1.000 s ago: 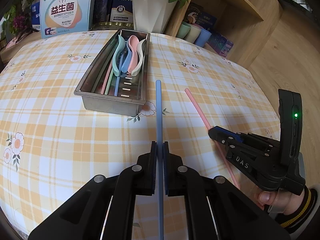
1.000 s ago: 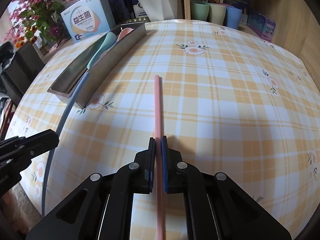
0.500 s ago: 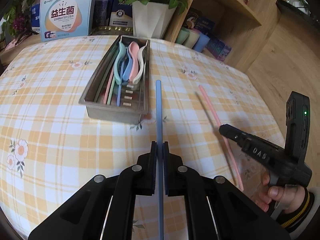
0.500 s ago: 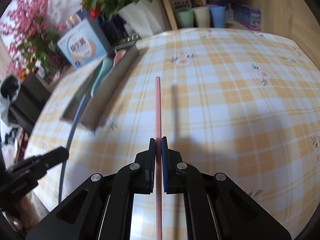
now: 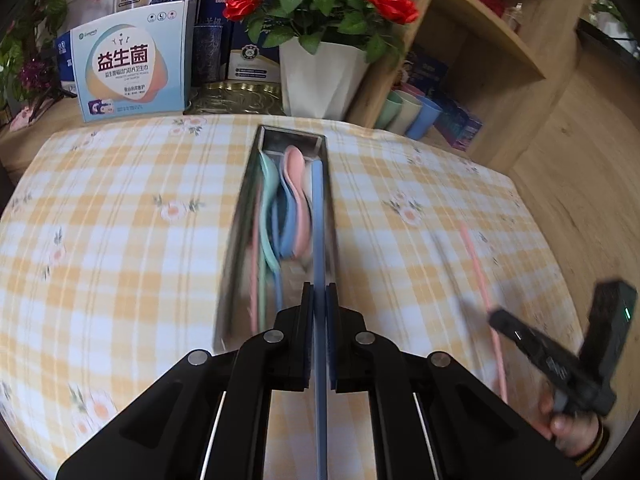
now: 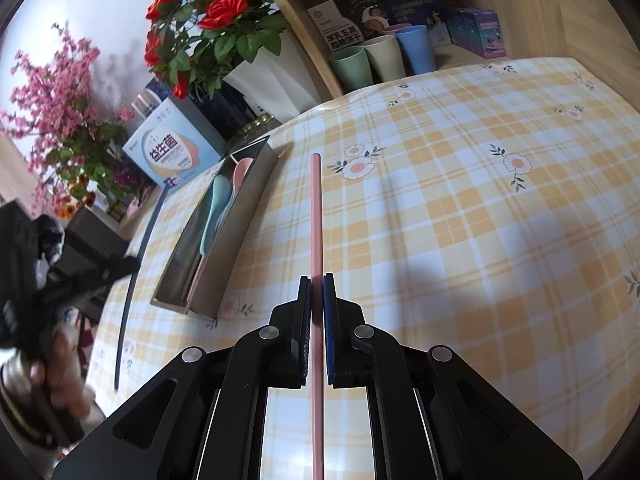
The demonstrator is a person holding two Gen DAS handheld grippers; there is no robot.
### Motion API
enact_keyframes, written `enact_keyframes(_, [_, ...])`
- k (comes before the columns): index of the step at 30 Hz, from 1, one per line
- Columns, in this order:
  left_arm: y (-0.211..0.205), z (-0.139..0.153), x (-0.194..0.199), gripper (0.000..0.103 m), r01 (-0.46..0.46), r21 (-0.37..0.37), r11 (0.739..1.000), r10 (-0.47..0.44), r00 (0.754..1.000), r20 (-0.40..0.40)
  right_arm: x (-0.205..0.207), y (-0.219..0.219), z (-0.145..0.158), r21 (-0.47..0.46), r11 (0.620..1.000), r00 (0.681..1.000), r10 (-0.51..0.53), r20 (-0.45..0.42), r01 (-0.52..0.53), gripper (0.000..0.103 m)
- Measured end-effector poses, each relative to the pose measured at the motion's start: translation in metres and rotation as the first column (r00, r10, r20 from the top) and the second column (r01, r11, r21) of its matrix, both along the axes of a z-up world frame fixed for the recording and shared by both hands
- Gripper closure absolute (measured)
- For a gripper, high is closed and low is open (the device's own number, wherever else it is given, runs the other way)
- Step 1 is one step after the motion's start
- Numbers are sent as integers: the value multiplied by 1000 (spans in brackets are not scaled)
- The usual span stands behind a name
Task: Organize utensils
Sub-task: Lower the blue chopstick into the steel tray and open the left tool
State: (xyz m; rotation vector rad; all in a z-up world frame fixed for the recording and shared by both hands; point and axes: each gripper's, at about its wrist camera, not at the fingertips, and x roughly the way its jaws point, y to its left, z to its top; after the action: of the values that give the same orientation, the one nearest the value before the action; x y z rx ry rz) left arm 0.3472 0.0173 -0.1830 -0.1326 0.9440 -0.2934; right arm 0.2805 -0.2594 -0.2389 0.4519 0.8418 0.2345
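Left wrist view: the left gripper (image 5: 318, 308), clamped on a blue chopstick (image 5: 318, 220), has swung over the metal tray (image 5: 236, 240). The right gripper (image 6: 317, 300) pinches a pink chopstick (image 6: 316, 208) above the tabletop (image 6: 460, 220). Tray placement looks next.

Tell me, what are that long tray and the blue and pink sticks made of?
The tray looks like brushed stainless steel: grey, with dull reflections on its walls. The blue chopstick and pink chopstick look like matte plastic, judging by their even pastel colour and lack of shine, though a plant-fibre composite cannot be ruled out.
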Motion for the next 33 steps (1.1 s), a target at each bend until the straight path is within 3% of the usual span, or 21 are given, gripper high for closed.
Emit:
enact_keyframes(6, [-11,-16,57,97,-10,43,999,13,997,-77,2,-18,-3,32,999,999,-36,4,36,97])
enact_keyframes(13, [-18,-37,98,97,-49,99,994,62,990,-128,3,-38,-10,58,996,997,-72,-3,72,97])
enact_keyframes(23, [-22,-56,119,97,-40,164,986,68,984,-167,4,-52,-23,79,992,994,-100,-35,102,97])
enact_keyframes(33, [-21,-60,130,96,-58,164,985,85,983,-161,1,-49,-19,66,994,995,-90,-37,92,97])
